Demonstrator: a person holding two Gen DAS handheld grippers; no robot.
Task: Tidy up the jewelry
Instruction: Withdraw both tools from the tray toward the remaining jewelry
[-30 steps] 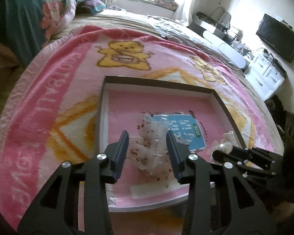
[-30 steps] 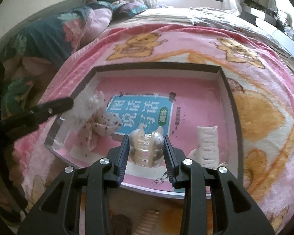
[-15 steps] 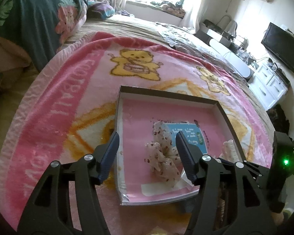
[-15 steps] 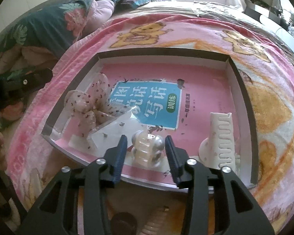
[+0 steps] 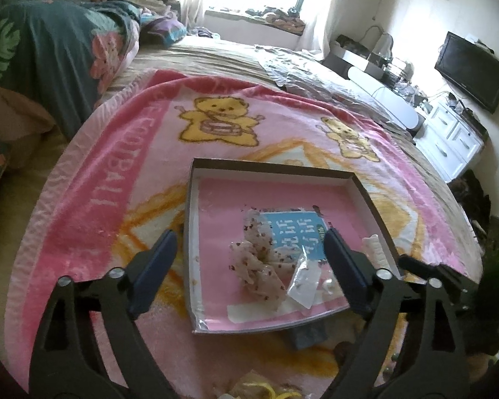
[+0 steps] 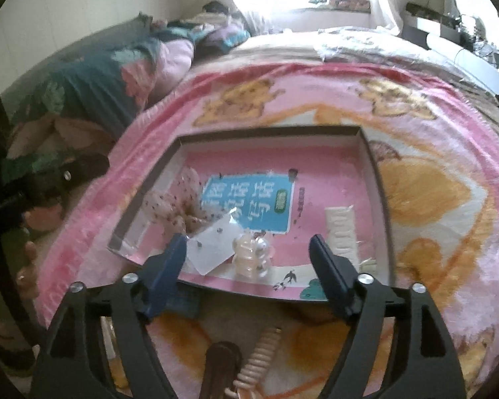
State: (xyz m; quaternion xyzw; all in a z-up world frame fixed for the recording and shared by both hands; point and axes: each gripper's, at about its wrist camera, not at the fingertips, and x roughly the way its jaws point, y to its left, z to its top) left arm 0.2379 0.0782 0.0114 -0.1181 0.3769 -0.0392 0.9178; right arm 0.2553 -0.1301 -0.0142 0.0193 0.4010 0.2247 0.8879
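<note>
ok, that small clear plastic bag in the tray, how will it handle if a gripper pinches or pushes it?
The clear bag is probably floppy and very light: it lies flat and thin, partly over the spotted fabric bow. Its glossy film looks slippery, so a push likely slides it across the tray. The tiny dark pieces inside may shift.

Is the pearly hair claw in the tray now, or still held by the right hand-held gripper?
In the tray. The pearly hair claw lies on its floor, and the right hand-held gripper, whose jaws have just been opening, stands clear of it.
</note>
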